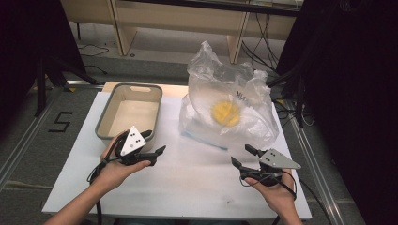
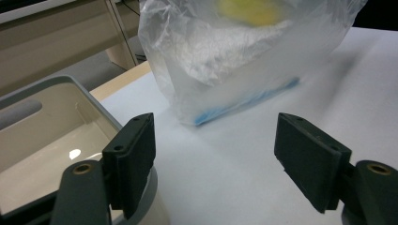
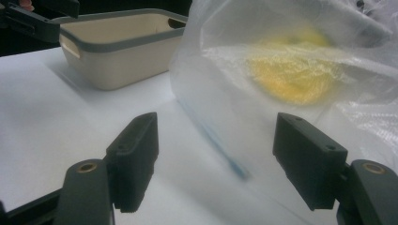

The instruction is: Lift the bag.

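A crumpled clear plastic bag [image 1: 230, 105] stands at the back right of the white table [image 1: 187, 183], with a round yellow thing [image 1: 225, 112] showing through it. The bag [image 2: 244, 51] fills the upper part of the left gripper view, and the yellow thing [image 3: 293, 70] looks blurred in the right gripper view. A beige bin with a grey rim [image 1: 104, 123] sits at the back left, with nothing inside. My left gripper [image 1: 154, 142] is open just off the bin's near right corner. My right gripper [image 1: 244, 156] is open, a short way in front of the bag.
The bin's grey rim [image 2: 101, 105] lies close beside my left gripper's left jaw. A blue strip [image 2: 248, 101] runs along the bag's bottom edge. Table legs and cables [image 1: 263, 47] stand on the floor beyond the table. Bare white tabletop lies between the two hands.
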Motion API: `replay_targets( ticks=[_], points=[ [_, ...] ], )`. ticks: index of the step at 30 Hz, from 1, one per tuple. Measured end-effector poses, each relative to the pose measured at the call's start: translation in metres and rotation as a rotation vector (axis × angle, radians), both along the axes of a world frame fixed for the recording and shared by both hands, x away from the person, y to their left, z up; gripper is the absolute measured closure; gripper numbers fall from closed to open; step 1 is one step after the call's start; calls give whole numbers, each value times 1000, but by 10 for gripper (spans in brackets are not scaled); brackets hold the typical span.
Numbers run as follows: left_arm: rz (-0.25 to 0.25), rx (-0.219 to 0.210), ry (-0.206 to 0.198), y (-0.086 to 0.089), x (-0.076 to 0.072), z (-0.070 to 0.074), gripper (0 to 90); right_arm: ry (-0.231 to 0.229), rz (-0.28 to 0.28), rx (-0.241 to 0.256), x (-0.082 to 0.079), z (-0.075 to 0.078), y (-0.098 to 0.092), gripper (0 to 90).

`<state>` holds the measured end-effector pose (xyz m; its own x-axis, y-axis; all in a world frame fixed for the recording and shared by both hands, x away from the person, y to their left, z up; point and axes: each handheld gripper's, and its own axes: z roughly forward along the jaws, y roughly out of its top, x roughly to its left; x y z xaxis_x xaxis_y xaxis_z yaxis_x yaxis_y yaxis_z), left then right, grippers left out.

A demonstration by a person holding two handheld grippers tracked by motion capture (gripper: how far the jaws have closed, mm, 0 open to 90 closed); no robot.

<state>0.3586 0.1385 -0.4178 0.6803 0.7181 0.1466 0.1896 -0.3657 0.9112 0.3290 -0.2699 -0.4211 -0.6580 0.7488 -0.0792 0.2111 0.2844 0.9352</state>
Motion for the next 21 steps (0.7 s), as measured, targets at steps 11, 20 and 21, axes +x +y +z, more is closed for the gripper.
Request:
replay_targets(
  ticks=[11,20,21],
  points=[
    [0,5,24,9,-10,-12,290,40,15,-10,-10,-14,-2,325],
    [5,4,31,13,-15,-20,289,59,24,-10,-15,-22,-3,329],
    [9,4,31,13,-15,-21,289,58,23,-9,-16,-23,-3,329]
  ],
)
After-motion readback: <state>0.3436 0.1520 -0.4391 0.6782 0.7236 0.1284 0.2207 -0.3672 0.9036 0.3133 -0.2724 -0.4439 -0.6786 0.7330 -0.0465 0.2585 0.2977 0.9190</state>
